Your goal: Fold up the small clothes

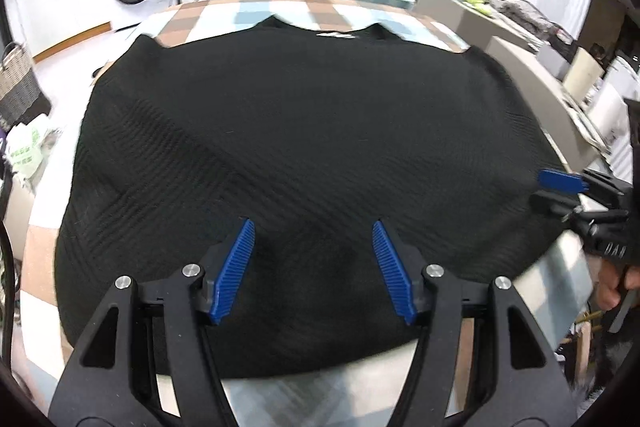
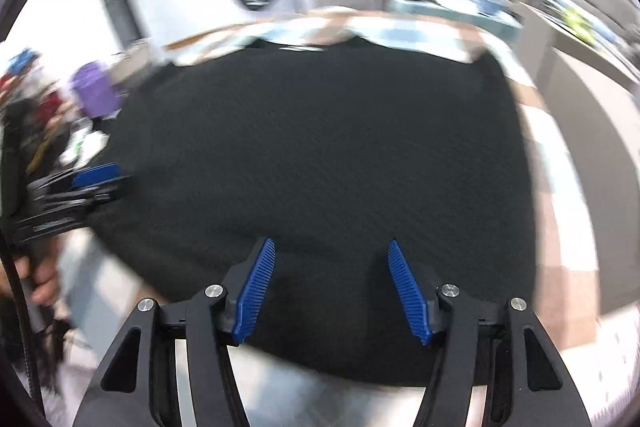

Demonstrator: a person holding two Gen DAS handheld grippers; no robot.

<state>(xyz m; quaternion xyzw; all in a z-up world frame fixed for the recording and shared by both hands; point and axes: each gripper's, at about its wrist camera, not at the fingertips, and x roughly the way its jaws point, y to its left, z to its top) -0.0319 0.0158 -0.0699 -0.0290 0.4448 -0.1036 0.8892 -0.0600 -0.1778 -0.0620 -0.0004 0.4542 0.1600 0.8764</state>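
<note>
Left tool (image 1: 314, 231) hovers over flat black ribbed garment (image 1: 304, 131) (collar far).

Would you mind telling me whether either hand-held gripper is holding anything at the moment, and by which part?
Nothing is held: the left hand-held gripper and right hand-held gripper are open above the black ribbed garment.

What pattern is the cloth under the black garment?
Checked: tan, white and pale-blue squares on the cloth, clearest in the left wrist view.
</note>
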